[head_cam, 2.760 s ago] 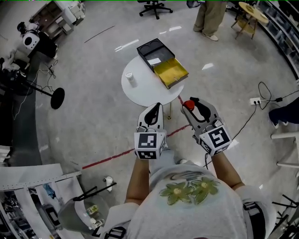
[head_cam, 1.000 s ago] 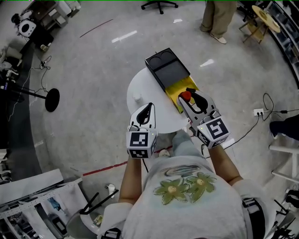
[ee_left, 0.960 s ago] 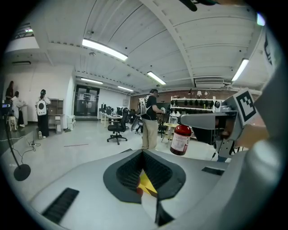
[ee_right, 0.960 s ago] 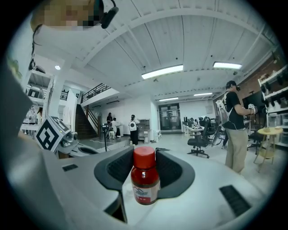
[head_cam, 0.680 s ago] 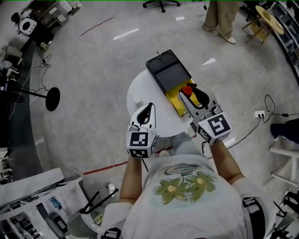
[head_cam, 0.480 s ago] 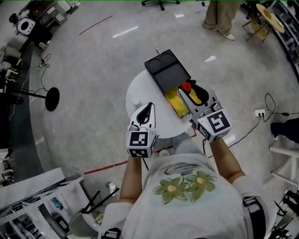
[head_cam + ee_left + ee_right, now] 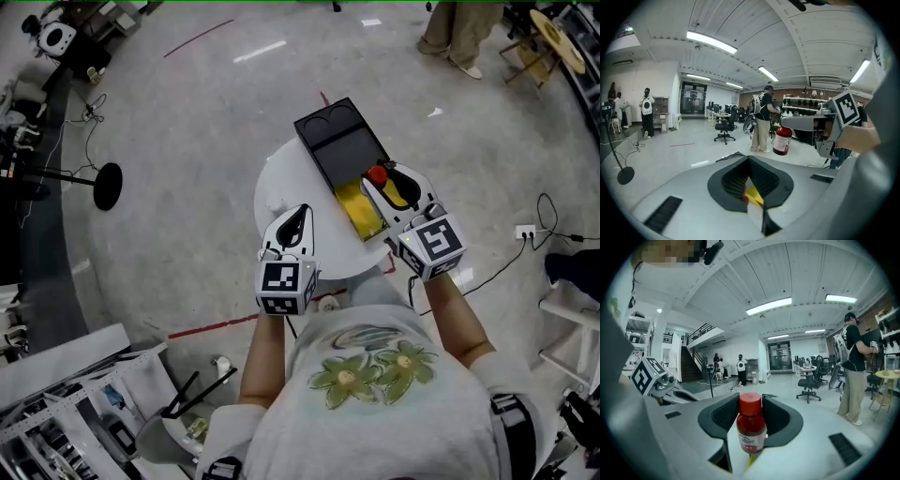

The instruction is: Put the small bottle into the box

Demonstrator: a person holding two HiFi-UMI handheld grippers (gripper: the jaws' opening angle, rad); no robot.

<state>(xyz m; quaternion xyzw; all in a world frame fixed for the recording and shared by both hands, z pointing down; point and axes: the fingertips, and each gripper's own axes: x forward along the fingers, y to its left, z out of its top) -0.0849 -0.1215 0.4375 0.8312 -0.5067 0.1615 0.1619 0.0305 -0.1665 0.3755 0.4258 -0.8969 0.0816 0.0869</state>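
My right gripper [image 7: 380, 178] is shut on a small bottle [image 7: 751, 430] with a red cap and dark red contents. It holds the bottle upright above the box's yellow tray [image 7: 359, 214], near where the tray meets the black lid [image 7: 336, 142]. The box lies open on the round white table [image 7: 281, 239]. The same bottle [image 7: 782, 139] shows in the left gripper view, hanging from the right gripper's jaws. My left gripper [image 7: 301, 216] hovers over the table's near left part, its jaws together with nothing between them.
A small white object [image 7: 275, 200] stands on the table's left side. A person [image 7: 457, 36] stands beyond the table at the top right. A round stand base [image 7: 108, 185] sits on the floor at left, and a cable and socket [image 7: 525, 232] at right.
Both grippers have moved forward over the table. The right one carried the bottle from short of the table to above the box's yellow tray.
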